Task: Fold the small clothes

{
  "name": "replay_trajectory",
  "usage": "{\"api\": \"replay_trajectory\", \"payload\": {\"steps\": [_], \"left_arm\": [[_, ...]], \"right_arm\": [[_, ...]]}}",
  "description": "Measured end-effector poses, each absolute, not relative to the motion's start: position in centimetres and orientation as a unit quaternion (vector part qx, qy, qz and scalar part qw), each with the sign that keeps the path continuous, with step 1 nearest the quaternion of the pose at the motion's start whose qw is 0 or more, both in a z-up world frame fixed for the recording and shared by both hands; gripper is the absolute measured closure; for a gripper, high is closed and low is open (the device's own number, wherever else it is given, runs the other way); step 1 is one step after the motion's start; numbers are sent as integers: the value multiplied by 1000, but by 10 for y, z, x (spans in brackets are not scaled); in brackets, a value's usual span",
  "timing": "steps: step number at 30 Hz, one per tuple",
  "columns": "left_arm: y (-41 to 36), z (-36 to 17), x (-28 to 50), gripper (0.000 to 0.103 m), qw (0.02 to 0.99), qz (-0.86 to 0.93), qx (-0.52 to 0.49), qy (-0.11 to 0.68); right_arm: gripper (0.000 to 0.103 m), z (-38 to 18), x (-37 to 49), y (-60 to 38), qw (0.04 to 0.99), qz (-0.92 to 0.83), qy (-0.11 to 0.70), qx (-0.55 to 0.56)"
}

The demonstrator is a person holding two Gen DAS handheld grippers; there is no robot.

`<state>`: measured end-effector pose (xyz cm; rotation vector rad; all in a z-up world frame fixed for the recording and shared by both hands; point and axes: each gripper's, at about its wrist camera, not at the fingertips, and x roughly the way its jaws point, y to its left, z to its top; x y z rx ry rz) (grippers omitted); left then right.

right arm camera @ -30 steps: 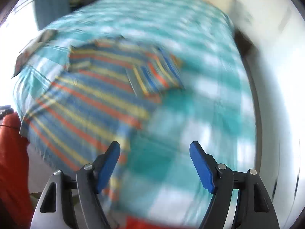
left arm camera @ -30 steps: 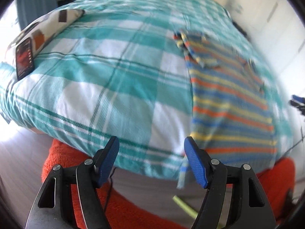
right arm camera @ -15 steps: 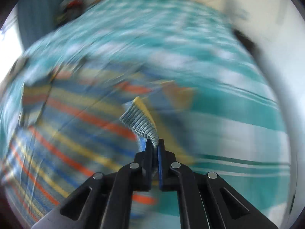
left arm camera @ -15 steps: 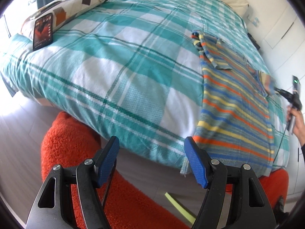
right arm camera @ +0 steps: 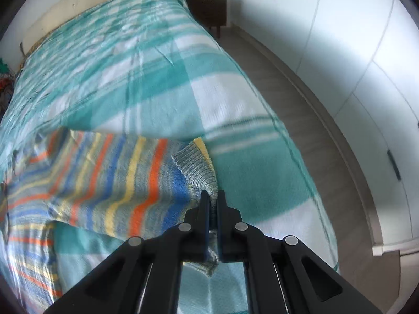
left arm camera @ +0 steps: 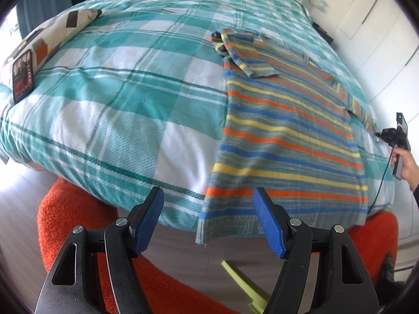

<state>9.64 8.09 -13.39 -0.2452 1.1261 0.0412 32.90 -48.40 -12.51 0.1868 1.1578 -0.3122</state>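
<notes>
Since a second ago the right tool [right arm camera: 213, 196] has closed: then spread above the bed, it now pinches the grey ribbed cuff of the striped sweater's [left arm camera: 285, 130] sleeve, with knit bunched between its pressed-together fingers. The left tool [left arm camera: 208, 219] keeps its earlier spread and grips nothing.

Left of the sweater, at the far-left edge of the bed [left arm camera: 125, 99], a patterned pillow [left arm camera: 44, 39] carries a dark phone [left arm camera: 23, 74]. Between pillow and sweater lies bare teal-and-white plaid bedspread. The sweater, striped orange, yellow, blue and grey, lies flat on the bed's near right part, its ribbed hem hanging over the near edge just beyond the left tool's right finger [left arm camera: 268, 226]. One sleeve is folded across its chest. Below the hem, an orange rug [left arm camera: 78, 209] covers the floor. Right of the sweater, a person's hand [left arm camera: 406, 162] holds the right tool at the stretched-out sleeve's end.

In the right wrist view, the pinched sleeve [right arm camera: 117, 178] is lifted off the bedspread.
</notes>
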Motion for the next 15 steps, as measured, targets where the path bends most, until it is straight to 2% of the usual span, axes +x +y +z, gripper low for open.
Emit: {"api": "replay_trajectory", "payload": {"steps": [9,15], "left_arm": [[102,-141,82,31,830,52,-127,540],[105,-153,78,35,820,57,-125,555]], "right_arm": [[100,-124,293,-504,827,-164,522,130],[100,-131,289,-511,820,-165,531,137]]}}
